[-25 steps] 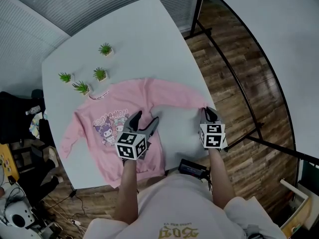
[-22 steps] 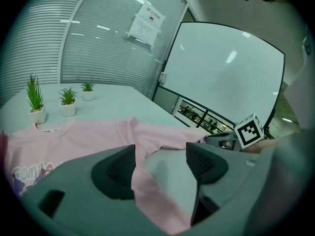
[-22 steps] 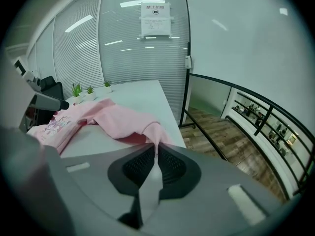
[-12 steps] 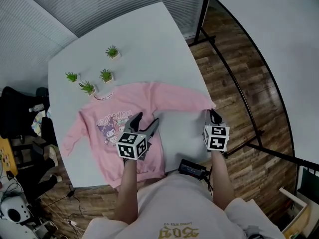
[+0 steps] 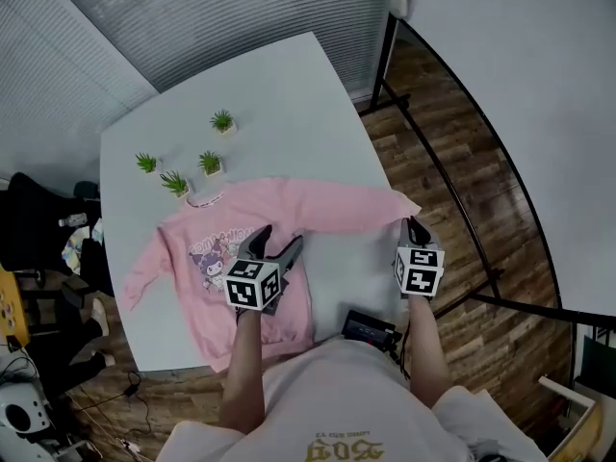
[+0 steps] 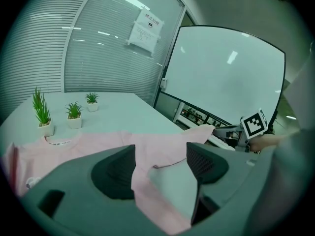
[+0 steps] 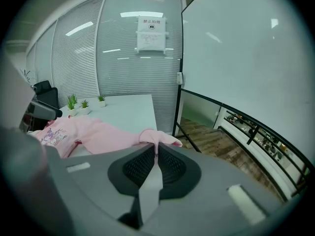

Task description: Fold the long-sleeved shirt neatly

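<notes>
The right gripper [image 5: 412,224] is pinched tight on the pink shirt's [image 5: 279,210] sleeve end [image 5: 404,203], at 3 o'clock on the table [image 5: 289,94]. The left gripper [image 5: 274,243] hangs above the shirt with its jaws wide apart, holding nothing.

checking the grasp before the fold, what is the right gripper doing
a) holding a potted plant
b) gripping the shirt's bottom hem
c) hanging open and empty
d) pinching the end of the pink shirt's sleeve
d, the right gripper has its jaws closed on the pink sleeve end, with the rest of the shirt trailing back from it.
</notes>
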`<state>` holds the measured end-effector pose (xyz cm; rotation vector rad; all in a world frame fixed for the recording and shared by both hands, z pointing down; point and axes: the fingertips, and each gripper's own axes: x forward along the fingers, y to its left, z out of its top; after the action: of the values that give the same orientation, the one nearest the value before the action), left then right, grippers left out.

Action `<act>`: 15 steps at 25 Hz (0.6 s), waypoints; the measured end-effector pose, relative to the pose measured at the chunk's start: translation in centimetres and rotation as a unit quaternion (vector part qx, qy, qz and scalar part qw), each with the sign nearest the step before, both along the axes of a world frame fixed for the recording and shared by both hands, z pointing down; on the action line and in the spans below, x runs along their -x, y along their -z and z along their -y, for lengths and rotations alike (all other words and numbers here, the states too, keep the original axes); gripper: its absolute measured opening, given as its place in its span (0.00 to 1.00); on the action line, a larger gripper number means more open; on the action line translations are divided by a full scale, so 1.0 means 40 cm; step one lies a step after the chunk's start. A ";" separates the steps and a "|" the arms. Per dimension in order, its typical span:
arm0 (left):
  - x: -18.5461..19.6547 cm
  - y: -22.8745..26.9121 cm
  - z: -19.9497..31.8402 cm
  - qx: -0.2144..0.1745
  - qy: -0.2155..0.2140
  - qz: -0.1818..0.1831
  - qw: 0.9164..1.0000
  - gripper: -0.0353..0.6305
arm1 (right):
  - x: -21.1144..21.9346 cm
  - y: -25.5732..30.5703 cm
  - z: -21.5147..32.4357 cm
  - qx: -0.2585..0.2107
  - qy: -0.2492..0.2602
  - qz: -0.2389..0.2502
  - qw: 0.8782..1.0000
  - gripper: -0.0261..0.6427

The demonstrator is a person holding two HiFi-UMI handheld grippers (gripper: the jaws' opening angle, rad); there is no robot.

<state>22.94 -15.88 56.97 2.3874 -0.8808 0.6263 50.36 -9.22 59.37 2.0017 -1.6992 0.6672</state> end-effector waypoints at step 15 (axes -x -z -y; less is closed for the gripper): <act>0.086 0.071 -0.023 -0.028 0.036 0.013 0.999 0.56 | 0.067 0.110 0.043 -0.051 0.033 -0.009 0.998 0.09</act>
<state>19.49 -14.97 54.14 2.3893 -1.0029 0.6144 47.70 -10.95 54.96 2.0024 -1.8146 0.5494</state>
